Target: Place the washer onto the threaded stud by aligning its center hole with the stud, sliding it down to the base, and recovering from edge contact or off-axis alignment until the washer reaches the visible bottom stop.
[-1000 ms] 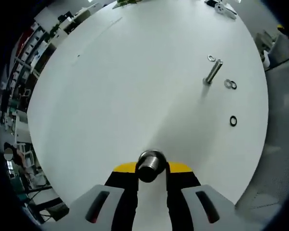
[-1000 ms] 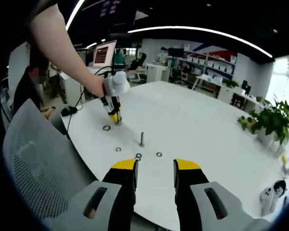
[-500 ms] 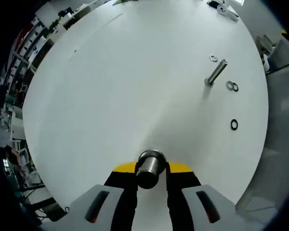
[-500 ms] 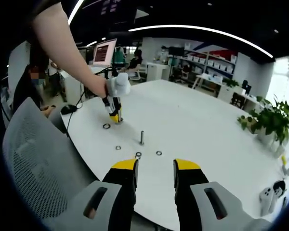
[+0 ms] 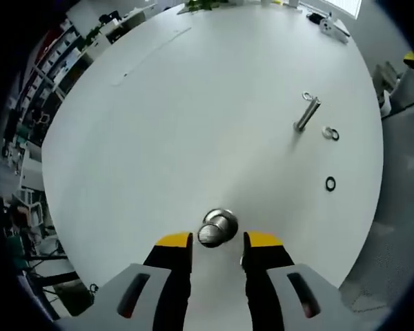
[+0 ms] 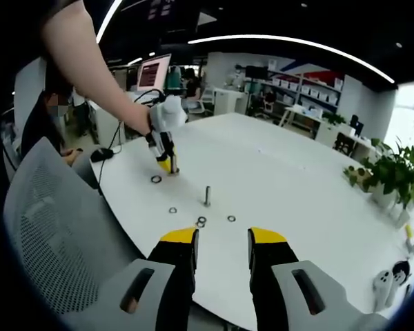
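A threaded stud [image 5: 217, 227] stands on the white table [image 5: 193, 124], seen end-on just ahead of my left gripper [image 5: 218, 243]. Its jaws are open and clear of the stud on both sides. A second stud [image 5: 306, 114] stands farther right, with silver washers [image 5: 326, 132] and a black ring [image 5: 330, 183] lying near it. In the right gripper view, my right gripper [image 6: 222, 238] hangs open and empty over the near table edge. Ahead stands the middle stud [image 6: 208, 196] among several washers [image 6: 231, 218]. The left gripper [image 6: 167, 162] is at the far stud [image 6: 174, 167], beside a dark ring [image 6: 156, 179].
A grey mesh chair [image 6: 48, 234] stands close on the left of the right gripper view. A person's arm [image 6: 96, 76] reaches over the table. A monitor [image 6: 150, 72] and potted plants [image 6: 386, 176] border the table. The rounded table edge [image 5: 362, 227] runs close to the washers.
My left jaws have opened and drawn back from the stud they were holding; it now stands free on the table. The right gripper has stayed open and nearly still.
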Demonstrator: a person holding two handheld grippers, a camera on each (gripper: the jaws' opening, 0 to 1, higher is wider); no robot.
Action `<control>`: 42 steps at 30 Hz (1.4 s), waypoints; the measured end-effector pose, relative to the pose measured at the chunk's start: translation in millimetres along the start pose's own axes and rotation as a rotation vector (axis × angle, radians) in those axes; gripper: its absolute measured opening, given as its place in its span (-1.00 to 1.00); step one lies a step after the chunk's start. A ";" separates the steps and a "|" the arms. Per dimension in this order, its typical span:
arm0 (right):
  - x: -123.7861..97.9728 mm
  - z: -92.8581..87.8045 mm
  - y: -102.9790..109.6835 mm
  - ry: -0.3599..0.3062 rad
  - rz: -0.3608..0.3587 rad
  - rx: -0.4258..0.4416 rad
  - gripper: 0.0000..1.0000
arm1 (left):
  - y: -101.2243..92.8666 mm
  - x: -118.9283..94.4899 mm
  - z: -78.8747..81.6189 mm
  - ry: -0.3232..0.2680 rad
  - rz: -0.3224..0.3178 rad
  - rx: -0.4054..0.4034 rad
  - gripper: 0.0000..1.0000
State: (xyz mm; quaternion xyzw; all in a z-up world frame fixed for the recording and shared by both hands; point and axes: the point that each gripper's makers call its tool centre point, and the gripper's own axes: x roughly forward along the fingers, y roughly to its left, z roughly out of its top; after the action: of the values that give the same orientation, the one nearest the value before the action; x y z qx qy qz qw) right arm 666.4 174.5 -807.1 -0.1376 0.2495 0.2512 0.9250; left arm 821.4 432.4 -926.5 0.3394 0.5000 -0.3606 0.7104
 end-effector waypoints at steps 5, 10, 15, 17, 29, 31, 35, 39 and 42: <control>0.9 -0.3 1.9 0.004 0.010 0.001 -0.39 | -3.6 -11.8 -19.4 -0.004 0.006 -0.069 -0.40; 1.5 -2.2 3.7 0.014 0.018 -0.003 -0.39 | -7.4 -19.7 -43.6 -0.012 0.007 -0.160 -0.39; 1.8 -2.6 4.7 0.019 0.024 -0.005 -0.39 | -9.9 -24.4 -54.9 -0.024 0.008 -0.251 -0.33; 2.0 -3.0 5.2 0.021 0.026 -0.006 -0.39 | -12.3 -26.6 -53.6 -0.032 0.007 -0.262 -0.32; 2.2 -4.7 6.4 0.028 0.031 -0.010 -0.40 | -19.8 -6.3 -50.9 -0.027 -0.015 -0.250 -0.20; 2.5 -3.7 6.8 0.024 0.033 -0.014 -0.40 | -22.1 -2.9 -52.9 -0.021 -0.018 -0.247 -0.17; 1.8 -3.8 6.1 0.021 0.029 -0.012 -0.40 | -27.8 2.8 -58.5 -0.009 -0.026 -0.247 -0.16; 1.8 -3.8 7.1 0.022 0.035 -0.015 -0.40 | -31.4 8.1 -57.4 -0.010 -0.039 -0.272 -0.11; 2.4 -4.7 8.3 0.029 0.040 -0.017 -0.40 | -37.4 13.6 -57.0 -0.001 -0.047 -0.245 -0.11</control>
State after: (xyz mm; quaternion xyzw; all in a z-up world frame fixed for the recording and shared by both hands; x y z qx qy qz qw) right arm 661.9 180.6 -813.4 -0.1442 0.2635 0.2695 0.9149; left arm 766.2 459.1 -959.4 0.2381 0.5477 -0.3136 0.7383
